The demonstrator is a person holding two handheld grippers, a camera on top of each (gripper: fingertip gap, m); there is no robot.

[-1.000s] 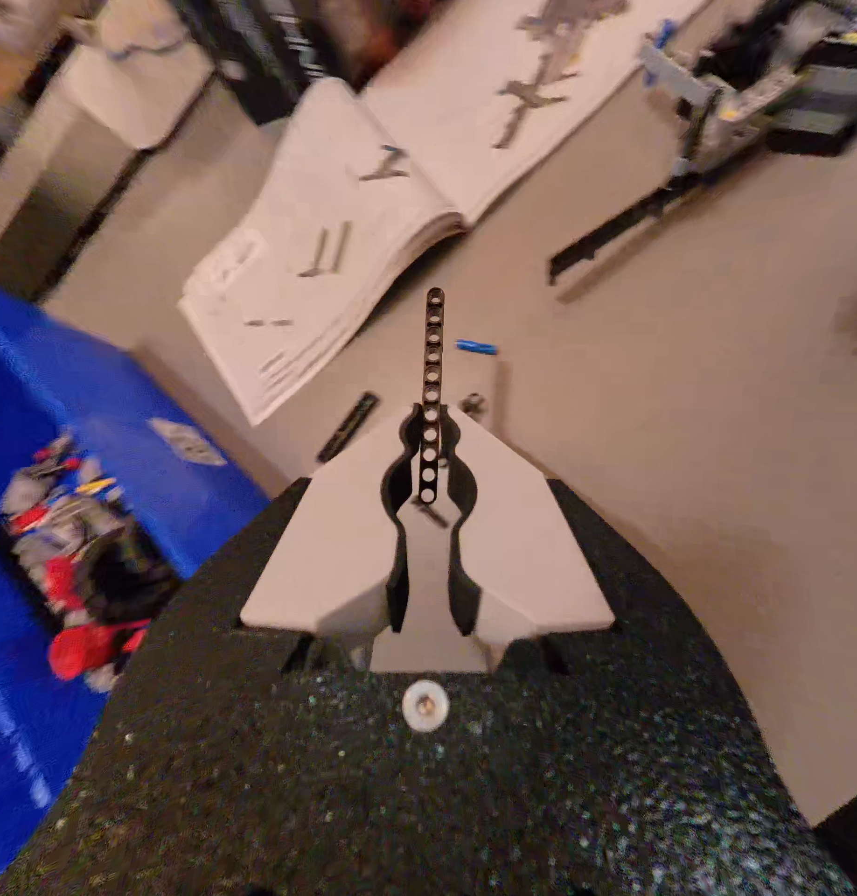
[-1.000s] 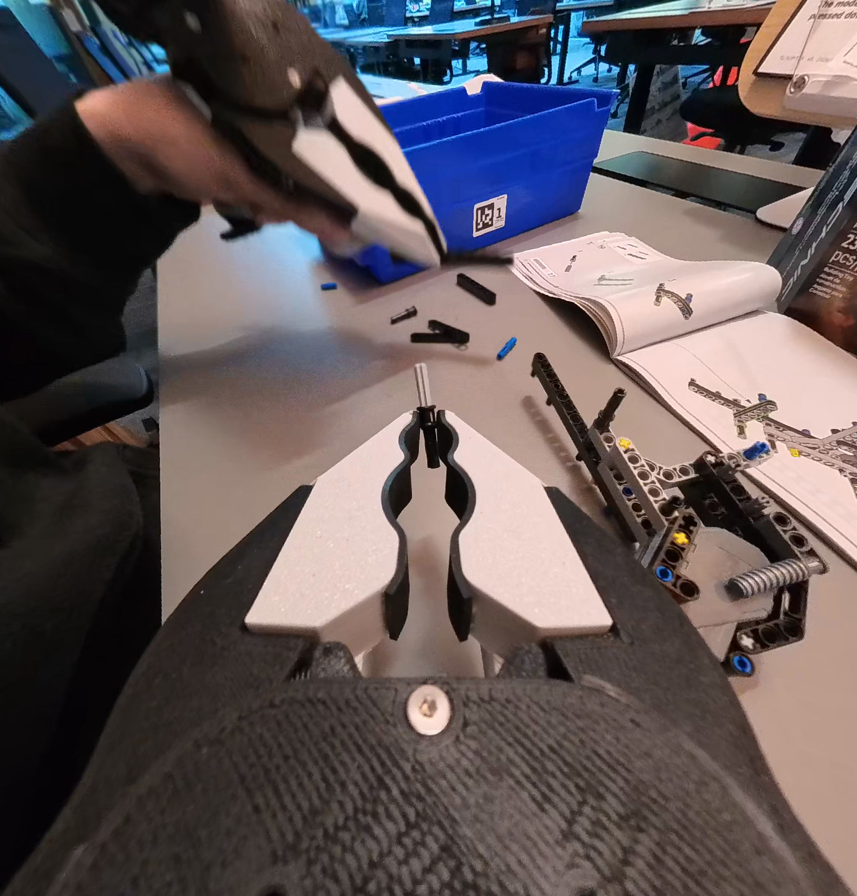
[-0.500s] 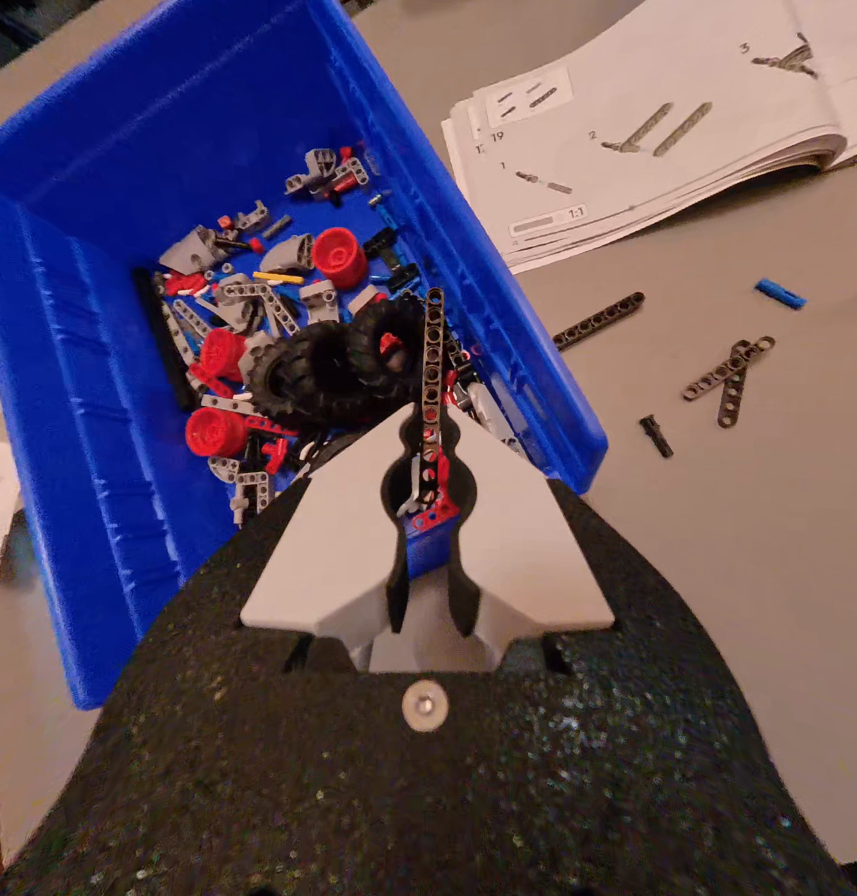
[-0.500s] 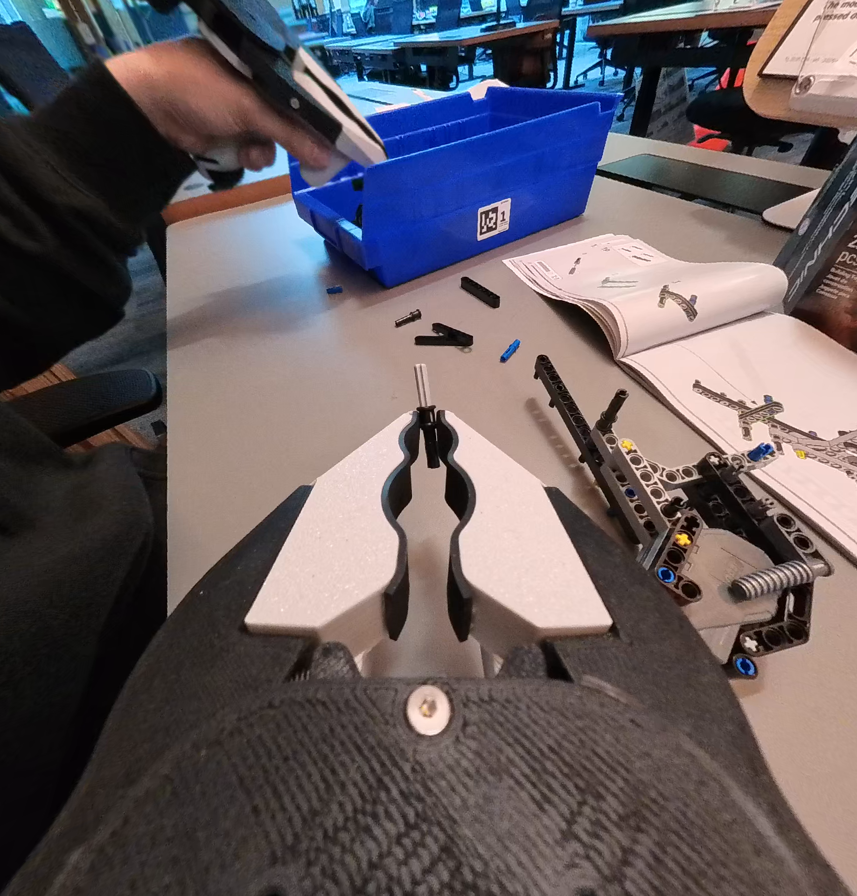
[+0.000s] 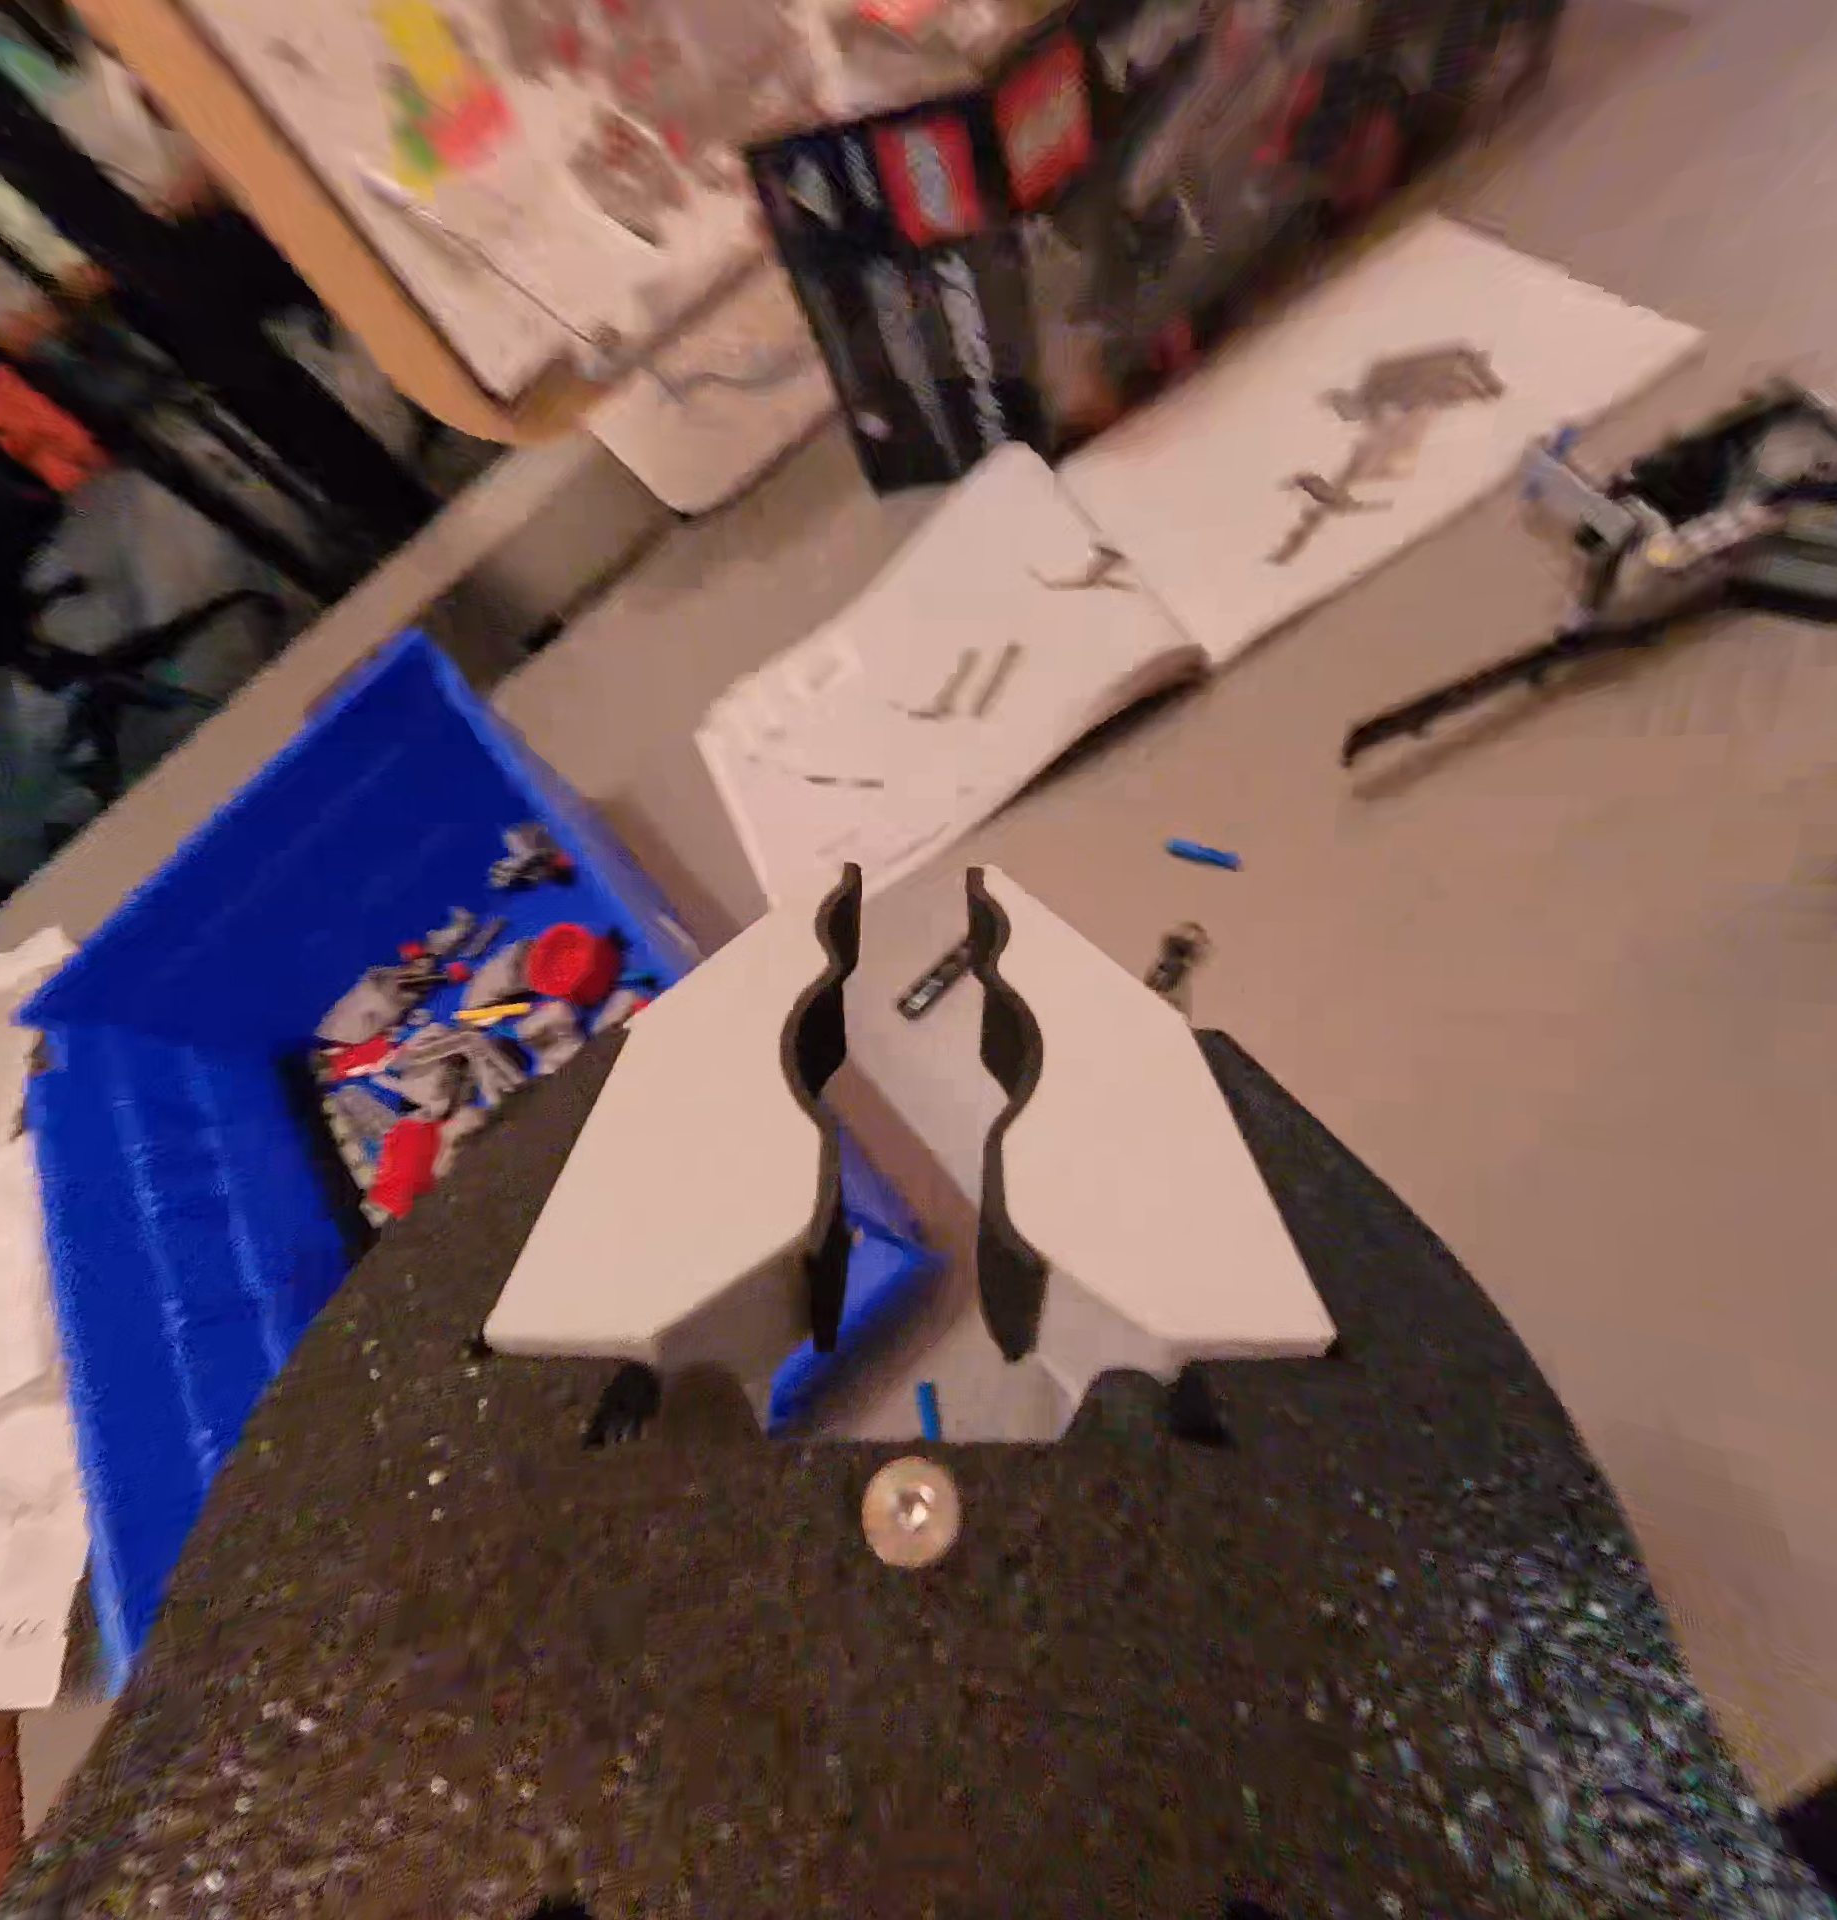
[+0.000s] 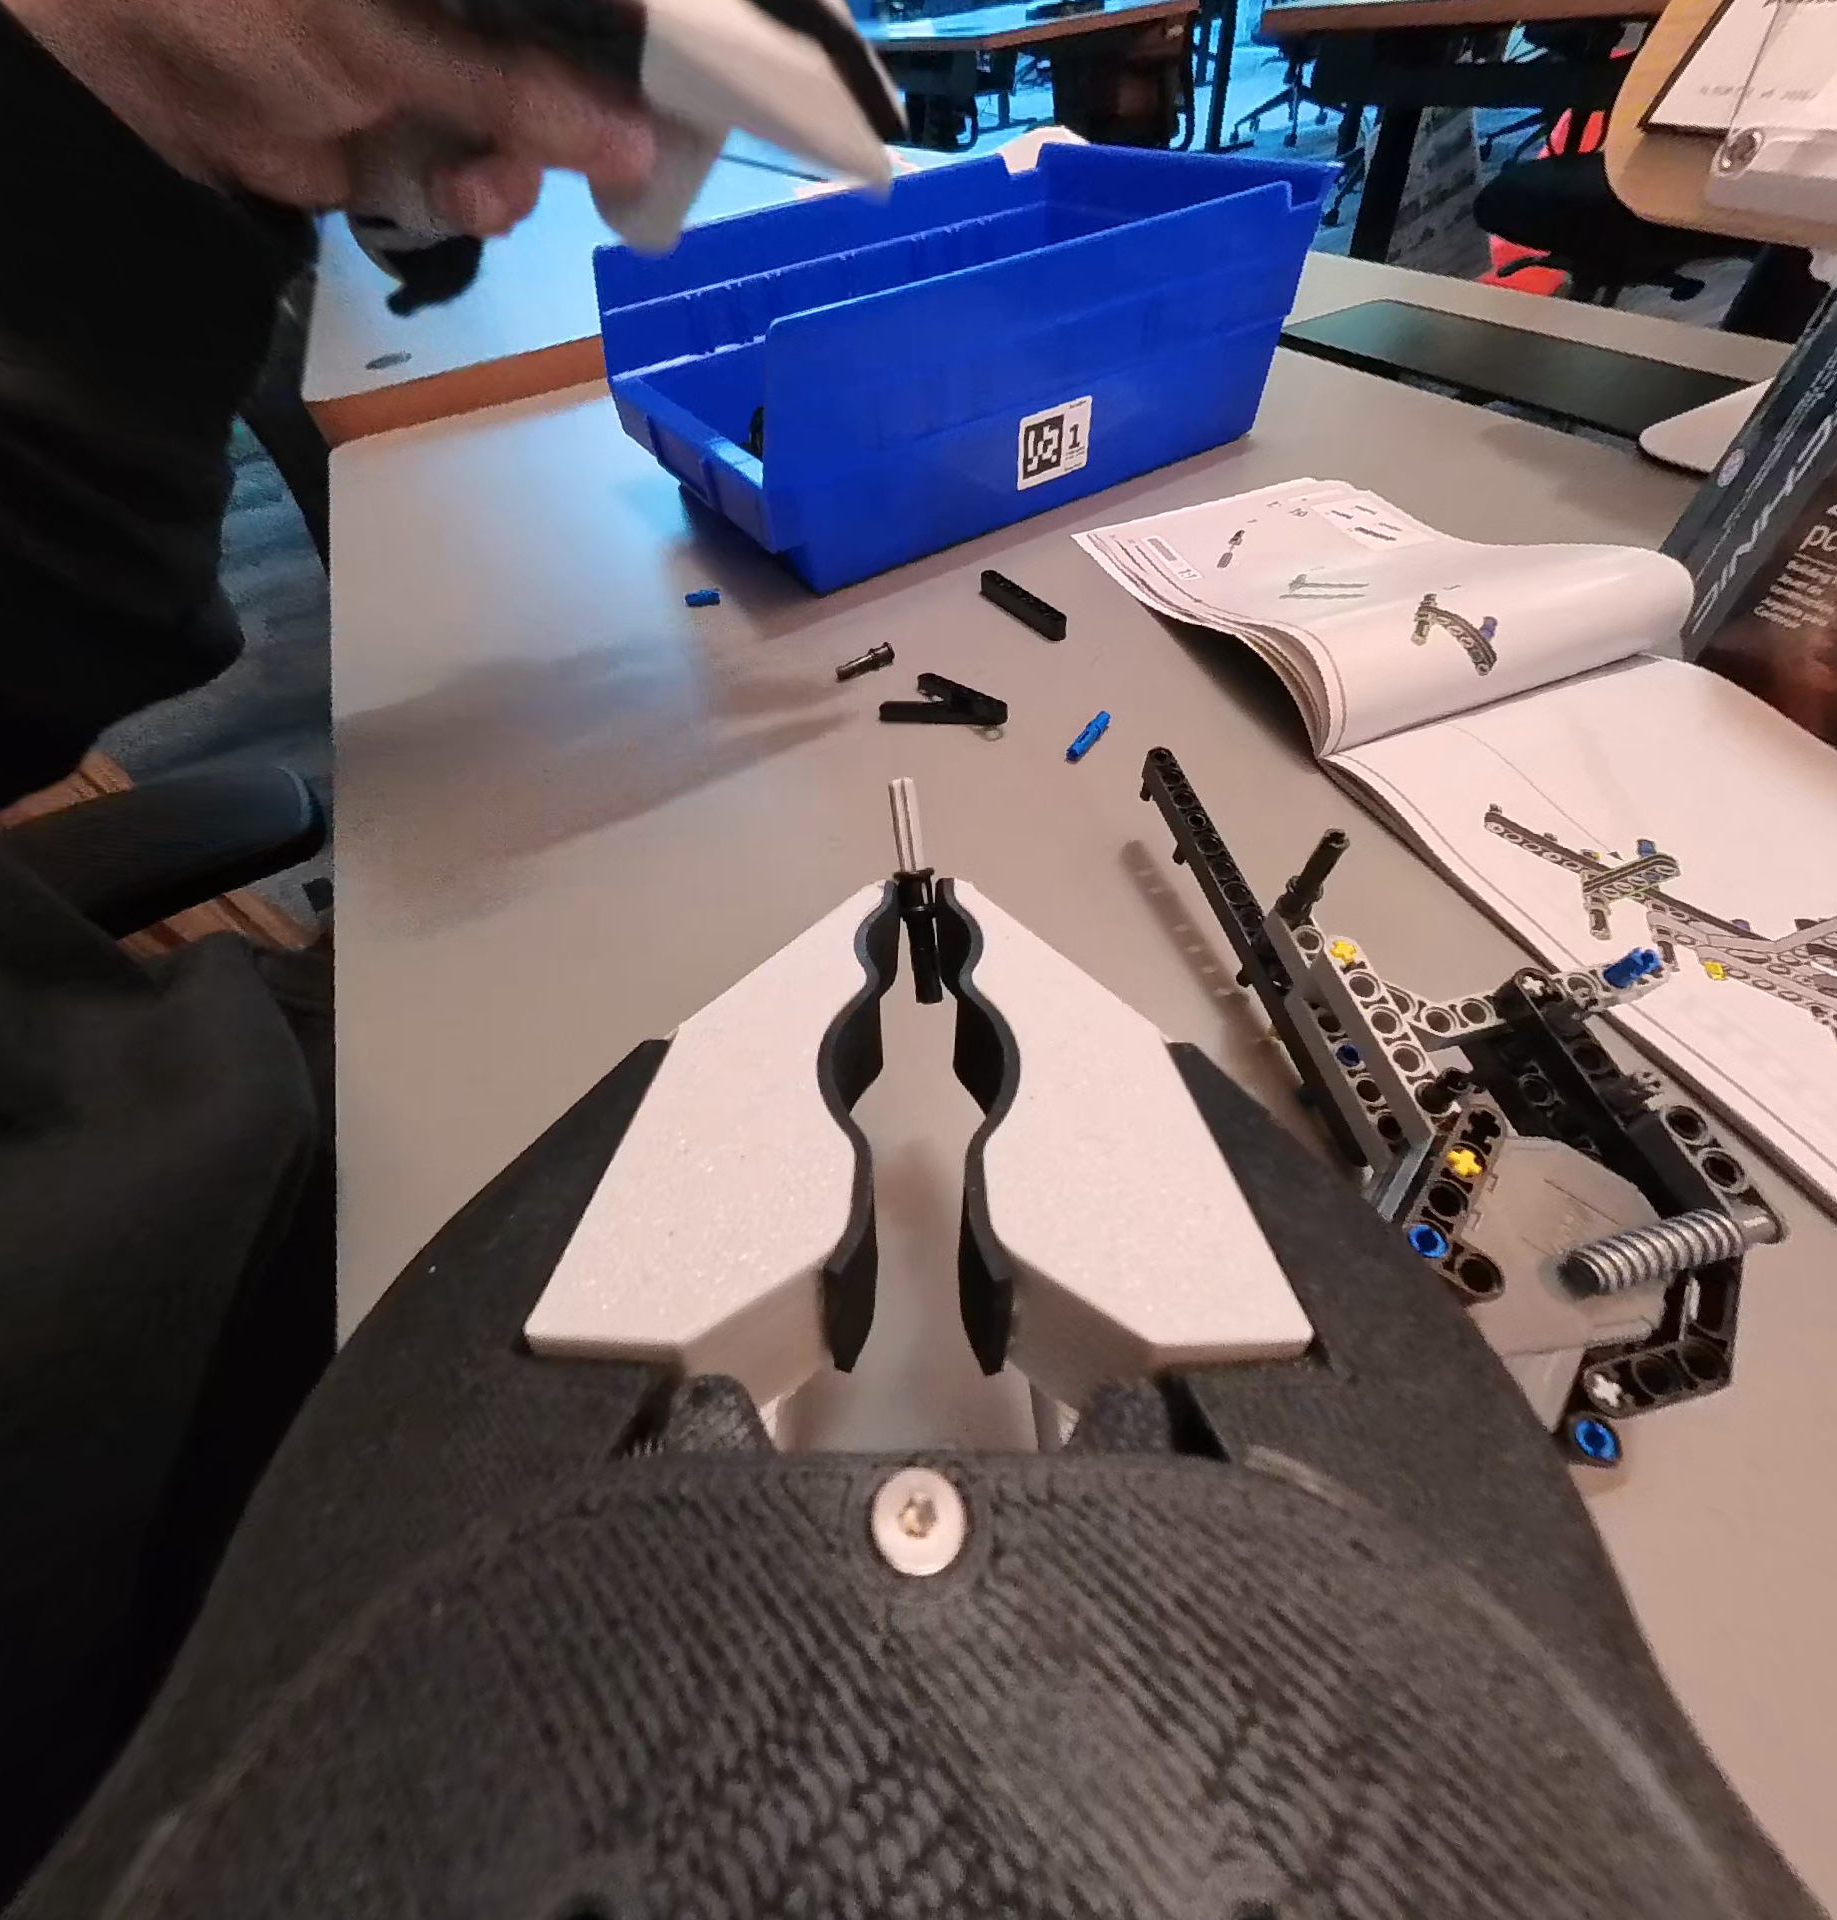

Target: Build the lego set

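My left gripper (image 5: 912, 883) is open and empty, held above the table beside the blue bin (image 5: 197, 1195) of loose lego parts. It also shows at the top of the right wrist view (image 6: 852, 135), in a person's hand above the bin (image 6: 955, 343). My right gripper (image 6: 914, 896) is shut on a black pin with a grey axle tip (image 6: 906, 826), held above the table. The partly built grey and black model (image 6: 1496, 1122) lies to its right, and shows blurred in the left wrist view (image 5: 1724, 509).
An open instruction booklet (image 6: 1413, 623) and the set's dark box (image 6: 1807, 499) lie at the right. A black beam (image 6: 1023, 605), a black pin (image 6: 864, 661), two joined black beams (image 6: 945, 704) and blue pins (image 6: 1087, 736) lie near the bin. A person's sleeve fills the left.
My left gripper carried a long black beam over the bin and has opened; the beam is out of it. It has swung back toward the table. My right gripper has not moved.
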